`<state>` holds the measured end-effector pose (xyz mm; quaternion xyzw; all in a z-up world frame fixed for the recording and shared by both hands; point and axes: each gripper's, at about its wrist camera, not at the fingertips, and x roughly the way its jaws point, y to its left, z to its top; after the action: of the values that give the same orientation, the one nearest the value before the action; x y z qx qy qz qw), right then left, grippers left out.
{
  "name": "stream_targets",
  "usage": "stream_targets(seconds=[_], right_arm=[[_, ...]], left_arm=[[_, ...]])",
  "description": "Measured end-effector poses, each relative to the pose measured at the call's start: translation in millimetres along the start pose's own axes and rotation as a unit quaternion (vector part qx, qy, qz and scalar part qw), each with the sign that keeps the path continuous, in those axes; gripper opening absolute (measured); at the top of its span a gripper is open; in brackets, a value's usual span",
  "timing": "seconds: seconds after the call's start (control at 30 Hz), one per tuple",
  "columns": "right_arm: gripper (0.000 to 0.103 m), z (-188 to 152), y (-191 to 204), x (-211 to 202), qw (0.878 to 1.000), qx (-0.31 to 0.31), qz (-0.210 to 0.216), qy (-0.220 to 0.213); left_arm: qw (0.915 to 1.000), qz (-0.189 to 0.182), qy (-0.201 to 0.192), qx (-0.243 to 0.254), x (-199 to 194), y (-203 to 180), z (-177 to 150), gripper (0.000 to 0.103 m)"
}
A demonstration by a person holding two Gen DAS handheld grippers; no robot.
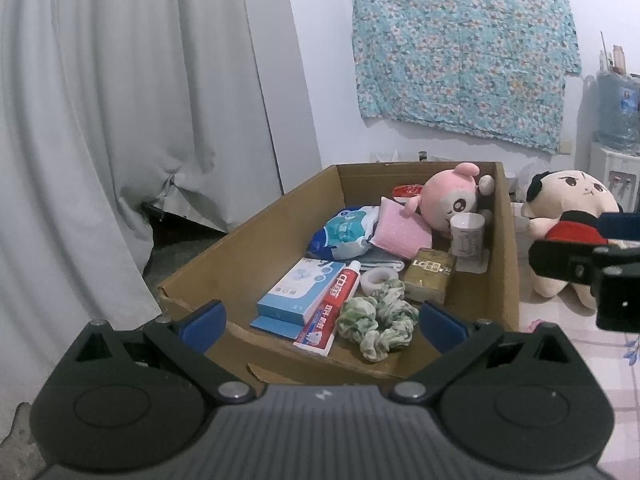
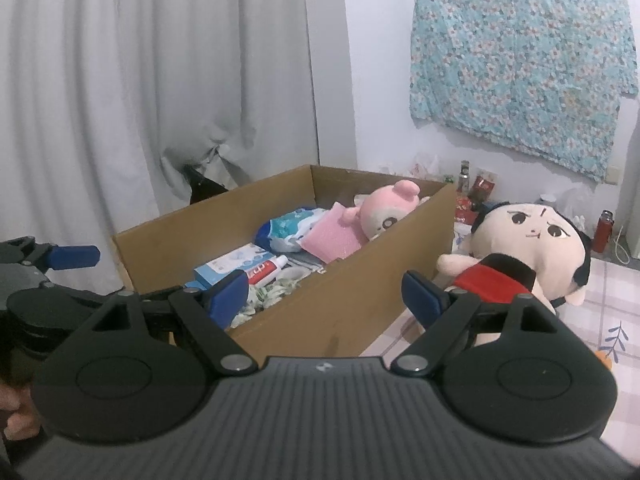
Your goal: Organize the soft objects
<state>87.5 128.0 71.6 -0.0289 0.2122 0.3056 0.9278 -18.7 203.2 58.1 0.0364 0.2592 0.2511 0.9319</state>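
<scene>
A cardboard box holds a pink plush, a pink sponge cloth, a green-and-white scrunchie and mixed packets. A big cream plush doll in a red top lies on the table right of the box. My left gripper hovers open over the box's near end, just short of the scrunchie. My right gripper stands open over the box's right wall, its right finger close to the doll. Both hold nothing.
In the box also lie a toothpaste carton, a blue-and-white packet box, a tissue pack, a tape roll, a gold packet and a white cup. Grey curtain at left; bottles by the wall.
</scene>
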Motion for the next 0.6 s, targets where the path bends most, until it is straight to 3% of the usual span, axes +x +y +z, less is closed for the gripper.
stream_targets(seconds=[0.6], right_arm=[[0.086,3,1,-4,1.000,0.001,-0.006,-0.004]], left_arm=[[0.9996,0.016,-0.006,0.023,-9,-13,1,0.103]])
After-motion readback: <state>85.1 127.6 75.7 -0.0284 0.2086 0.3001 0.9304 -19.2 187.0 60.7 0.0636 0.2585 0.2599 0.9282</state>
